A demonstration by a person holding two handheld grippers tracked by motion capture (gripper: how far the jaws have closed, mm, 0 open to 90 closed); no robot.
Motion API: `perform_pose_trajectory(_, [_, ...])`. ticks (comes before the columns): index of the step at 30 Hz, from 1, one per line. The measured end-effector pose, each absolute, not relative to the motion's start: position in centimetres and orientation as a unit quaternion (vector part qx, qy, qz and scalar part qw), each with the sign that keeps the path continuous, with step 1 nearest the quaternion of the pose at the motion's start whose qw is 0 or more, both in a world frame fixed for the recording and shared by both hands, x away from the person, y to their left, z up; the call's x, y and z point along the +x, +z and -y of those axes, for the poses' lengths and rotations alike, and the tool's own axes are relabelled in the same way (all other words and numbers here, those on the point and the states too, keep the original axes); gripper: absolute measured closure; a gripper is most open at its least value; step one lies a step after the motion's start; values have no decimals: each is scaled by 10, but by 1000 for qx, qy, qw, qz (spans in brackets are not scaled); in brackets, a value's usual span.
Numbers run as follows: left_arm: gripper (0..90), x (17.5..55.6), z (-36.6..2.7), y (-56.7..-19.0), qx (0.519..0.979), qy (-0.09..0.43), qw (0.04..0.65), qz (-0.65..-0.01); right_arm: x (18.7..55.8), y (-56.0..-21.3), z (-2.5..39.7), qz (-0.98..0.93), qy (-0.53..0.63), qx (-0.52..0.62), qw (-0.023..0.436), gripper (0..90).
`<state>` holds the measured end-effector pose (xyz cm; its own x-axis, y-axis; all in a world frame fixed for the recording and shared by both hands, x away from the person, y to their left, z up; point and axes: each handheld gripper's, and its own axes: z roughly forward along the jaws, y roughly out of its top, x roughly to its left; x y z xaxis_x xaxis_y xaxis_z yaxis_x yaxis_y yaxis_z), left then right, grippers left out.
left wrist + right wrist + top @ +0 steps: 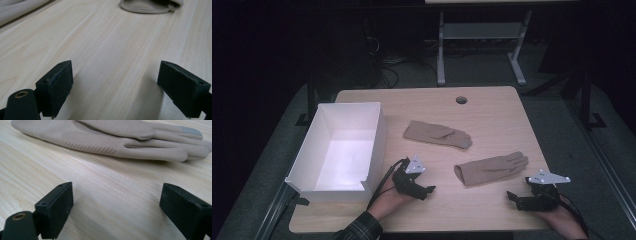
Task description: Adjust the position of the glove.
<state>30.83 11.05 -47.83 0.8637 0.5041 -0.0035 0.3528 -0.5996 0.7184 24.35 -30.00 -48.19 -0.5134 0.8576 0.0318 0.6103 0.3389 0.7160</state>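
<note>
Two flat beige knit gloves lie on the light wooden table (492,107), both to the right of the open white rectangular box (329,187). The nearer glove (492,168) rests between the two grippers; the farther glove (438,133) lies just beyond it, closer to the box. The left gripper (428,192), beside the box, is released, holding nothing. The right gripper (512,198), farthest from the box, likewise gapes wide, its jaws facing the nearer glove.

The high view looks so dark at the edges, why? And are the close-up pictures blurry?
High view: light falls on the table and white box; the room behind is dim. Right gripper view: the glove looks sharp. Left gripper view: the glove cuff at the top is slightly soft.
</note>
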Motion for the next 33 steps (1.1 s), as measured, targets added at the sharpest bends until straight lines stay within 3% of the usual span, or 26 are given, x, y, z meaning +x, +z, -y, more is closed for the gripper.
perform_pose_trajectory(7, [124,308,-111,-478,889,100,377,-241,245,-479,299,-807,333,458,169,111])
perform_pose_trajectory(14, [124,308,-111,-478,890,99,376,-238,248,-469,298,-810,322,457,173,243])
perform_pose_trajectory(15, [124,309,-111,-478,890,98,377,-238,249,-464,298,-806,329,460,177,357])
perform_pose_trajectory(18, [124,309,-111,-478,890,97,378,-236,252,-461,296,-805,329,462,174,567])
perform_pose_trajectory(22, [124,309,-111,-478,890,98,379,-235,258,-459,294,-803,331,466,168,818])
perform_pose_trajectory(24, [124,309,-110,-479,888,97,381,-237,264,-459,293,-805,328,466,165,900])
perform_pose_trajectory(33, [125,309,-110,-479,888,98,381,-239,278,-462,291,-808,319,465,169,900])
